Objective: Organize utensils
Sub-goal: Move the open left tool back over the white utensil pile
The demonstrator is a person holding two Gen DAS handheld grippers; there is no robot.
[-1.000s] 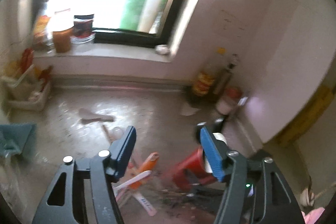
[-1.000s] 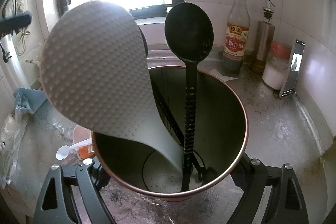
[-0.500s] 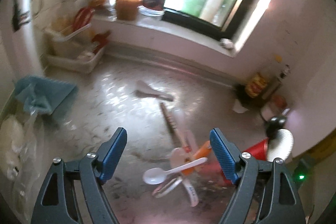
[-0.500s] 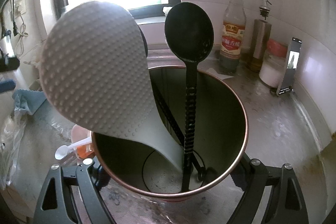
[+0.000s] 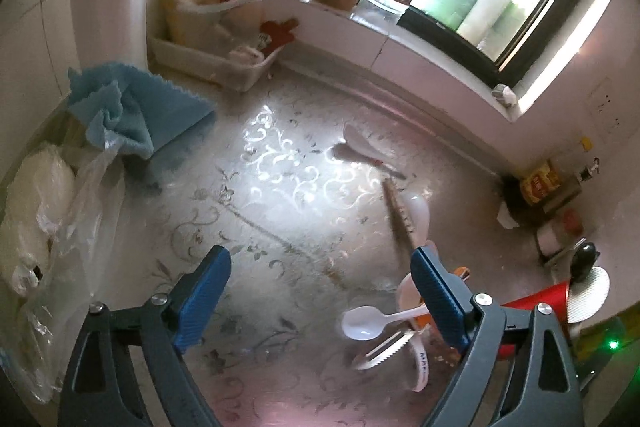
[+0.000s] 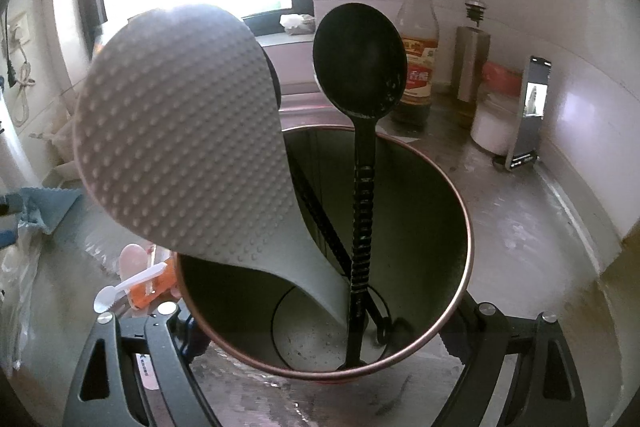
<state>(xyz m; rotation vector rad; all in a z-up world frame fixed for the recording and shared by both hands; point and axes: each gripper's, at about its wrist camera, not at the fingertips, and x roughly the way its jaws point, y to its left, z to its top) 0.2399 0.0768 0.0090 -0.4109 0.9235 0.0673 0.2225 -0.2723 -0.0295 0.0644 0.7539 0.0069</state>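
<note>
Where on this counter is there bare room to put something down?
The patterned middle of the counter is bare, between the blue cloth and the scattered utensils. It is crowded around the white plastic spoon beside the red holder.

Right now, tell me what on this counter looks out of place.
Loose utensils lie scattered on the counter: a white plastic spoon crossing others in a heap, a wooden stick, and a pale scoop apart, all outside the red holder.

counter (image 5: 280, 195) – glossy, patterned | paddle (image 6: 180, 131) – dimpled plastic | holder (image 6: 452, 227) – metal
</note>
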